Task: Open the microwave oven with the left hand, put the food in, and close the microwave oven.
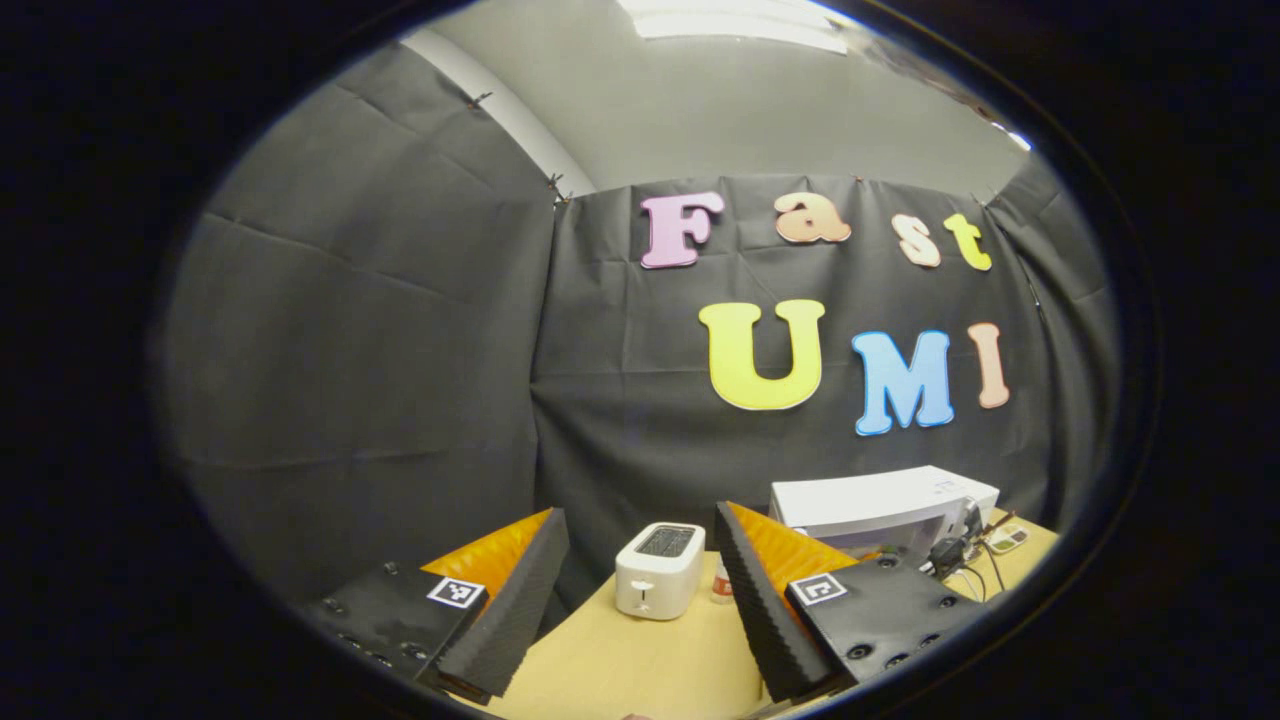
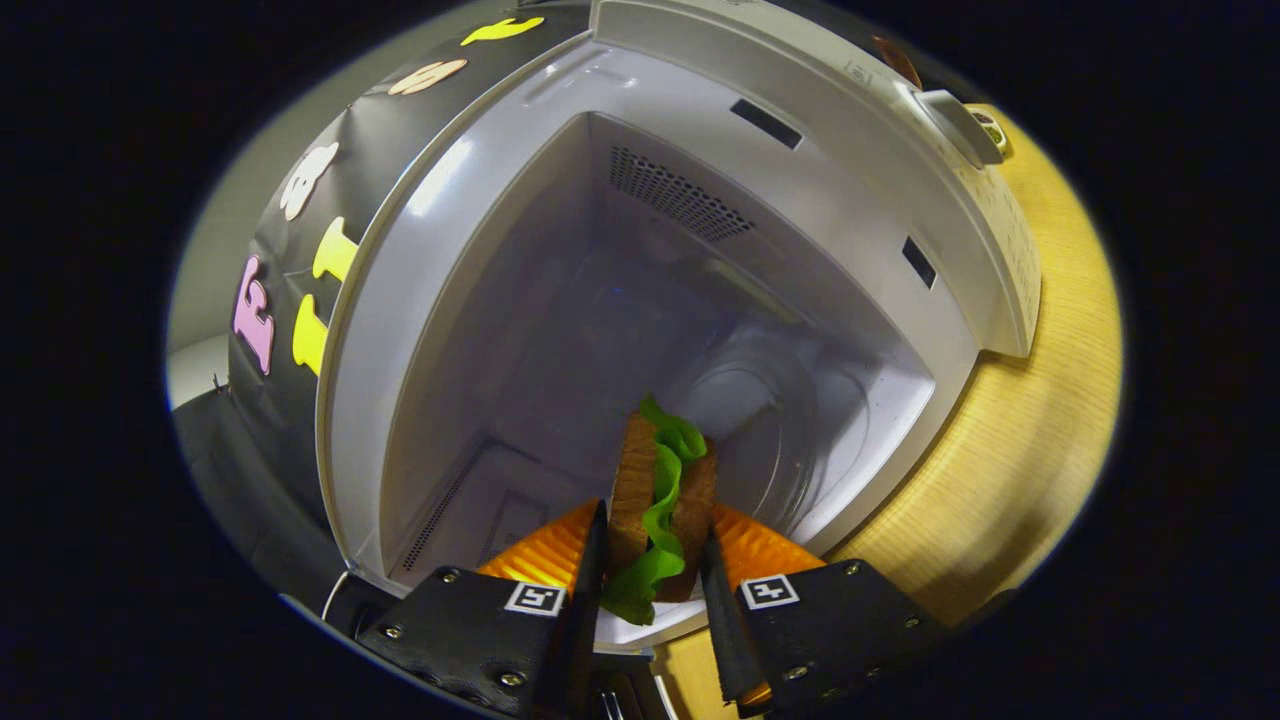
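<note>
My right gripper (image 2: pixel 655 512) is shut on a sandwich (image 2: pixel 640 470) of two brown bread slices with green lettuce between them, held on edge. It hangs at the mouth of the open white microwave (image 2: pixel 470 200), just inside the front rim. The glass turntable (image 2: pixel 750 410) lies on the cavity floor beyond the sandwich. In the left gripper view, my left gripper (image 1: pixel 638 512) stands open and holds nothing. It is off to the left of the microwave (image 1: pixel 880 505), above the wooden table (image 1: pixel 640 660).
A white toaster (image 1: pixel 657 570) stands on the table ahead of the left gripper, with a small container (image 1: pixel 722 588) beside it. Dark cables (image 1: pixel 945 555) and a small device (image 1: pixel 1005 538) lie by the microwave. Wooden tabletop (image 2: pixel 1010 470) runs alongside the oven's control panel.
</note>
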Demonstrator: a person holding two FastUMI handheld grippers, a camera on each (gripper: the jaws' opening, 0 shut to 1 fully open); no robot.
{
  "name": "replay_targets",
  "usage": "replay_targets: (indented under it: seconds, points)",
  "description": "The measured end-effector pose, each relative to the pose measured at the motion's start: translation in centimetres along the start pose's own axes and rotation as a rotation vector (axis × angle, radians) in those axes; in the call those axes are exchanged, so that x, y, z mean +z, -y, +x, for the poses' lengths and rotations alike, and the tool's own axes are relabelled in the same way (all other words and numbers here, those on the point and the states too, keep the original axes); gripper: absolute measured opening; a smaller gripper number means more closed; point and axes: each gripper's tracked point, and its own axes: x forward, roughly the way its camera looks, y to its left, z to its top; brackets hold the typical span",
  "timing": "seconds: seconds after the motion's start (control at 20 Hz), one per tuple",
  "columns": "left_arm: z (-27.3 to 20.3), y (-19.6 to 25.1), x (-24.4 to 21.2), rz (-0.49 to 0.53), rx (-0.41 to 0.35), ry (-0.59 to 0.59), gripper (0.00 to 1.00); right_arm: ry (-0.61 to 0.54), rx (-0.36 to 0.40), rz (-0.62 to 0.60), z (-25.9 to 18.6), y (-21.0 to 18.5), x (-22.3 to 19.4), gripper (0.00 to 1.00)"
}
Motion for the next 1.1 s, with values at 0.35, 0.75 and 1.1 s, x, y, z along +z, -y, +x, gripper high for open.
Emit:
replay_targets:
  seconds: [0.35,0.75,1.1]
  points:
    - [0.2,0.7,-0.7,-0.016,-0.013,-0.003,0.95,-0.002,-0.152,-0.258,-0.3,2.6,1.5,0.97]
    - [0.3,0.4,-1.4,-0.027,-0.021,0.006,0.95,0.072,-0.267,-0.668,-3.3,3.9,5.0,0.98]
    - [0.3,0.2,-6.4,0.015,-0.013,-0.043,0.95,0.086,-0.130,-0.786,-8.4,0.0,6.9,0.98]
